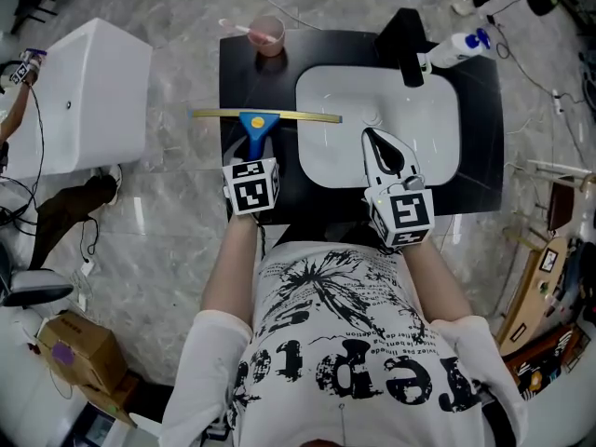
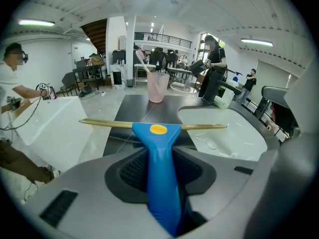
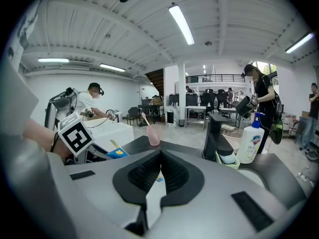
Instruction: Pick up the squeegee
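Left gripper (image 1: 251, 159) clamps the squeegee (image 2: 158, 133) by its blue handle. Right gripper (image 1: 378, 143), jaws together and empty, hangs above the sink (image 1: 438, 110).

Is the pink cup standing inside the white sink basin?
No, the pink cup stands on the black countertop, outside the white basin, beyond its left edge.

— What carries it all?
— A black counter (image 1: 475, 170) with a white sink (image 1: 340, 105) set in.
— And on it?
— Pink cup (image 1: 268, 33) far left, squeegee (image 1: 256, 121) beside the sink, tap (image 1: 407, 33) and soap bottle (image 1: 453, 48) behind.
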Motion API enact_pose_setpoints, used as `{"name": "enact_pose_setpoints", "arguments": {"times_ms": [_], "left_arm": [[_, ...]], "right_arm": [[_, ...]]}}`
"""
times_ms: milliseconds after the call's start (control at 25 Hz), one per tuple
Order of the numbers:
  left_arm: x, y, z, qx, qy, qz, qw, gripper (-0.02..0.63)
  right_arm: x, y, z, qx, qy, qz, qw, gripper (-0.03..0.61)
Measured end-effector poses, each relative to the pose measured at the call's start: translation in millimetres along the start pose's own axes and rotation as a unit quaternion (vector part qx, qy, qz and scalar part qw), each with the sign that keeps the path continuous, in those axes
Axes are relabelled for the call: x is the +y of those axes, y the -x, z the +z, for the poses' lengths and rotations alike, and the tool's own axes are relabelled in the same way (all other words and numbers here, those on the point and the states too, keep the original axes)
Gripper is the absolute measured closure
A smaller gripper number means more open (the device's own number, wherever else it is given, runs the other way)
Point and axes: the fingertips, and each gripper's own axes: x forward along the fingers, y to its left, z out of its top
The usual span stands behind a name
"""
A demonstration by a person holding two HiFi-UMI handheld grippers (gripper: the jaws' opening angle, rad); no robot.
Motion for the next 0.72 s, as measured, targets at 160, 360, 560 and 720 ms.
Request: {"name": "enact_pose_setpoints", "arguments": {"times_ms": [160, 360, 560, 720], "left_arm": [[-11, 24, 21, -0.034, -0.004, -0.007, 0.9994, 0.469], [-32, 59, 65, -0.096, -0.014, -0.022, 0.9951, 0.468], [-60, 104, 109, -0.159, -0.025, -0.029, 0.9865, 0.468], [-83, 141, 150, -0.219, -0.036, -0.034, 0.9745, 0.468]], "right_arm": [[-3, 12, 16, -0.015, 0.009, -0.001, 1.000, 0.563], [-13, 30, 41, -0.038, 0.018, 0.001, 0.999, 0.563], [-27, 58, 71, -0.071, 0.023, 0.001, 0.997, 0.563], [-42, 81, 97, -0.107, 0.028, -0.003, 0.994, 0.563]]}}
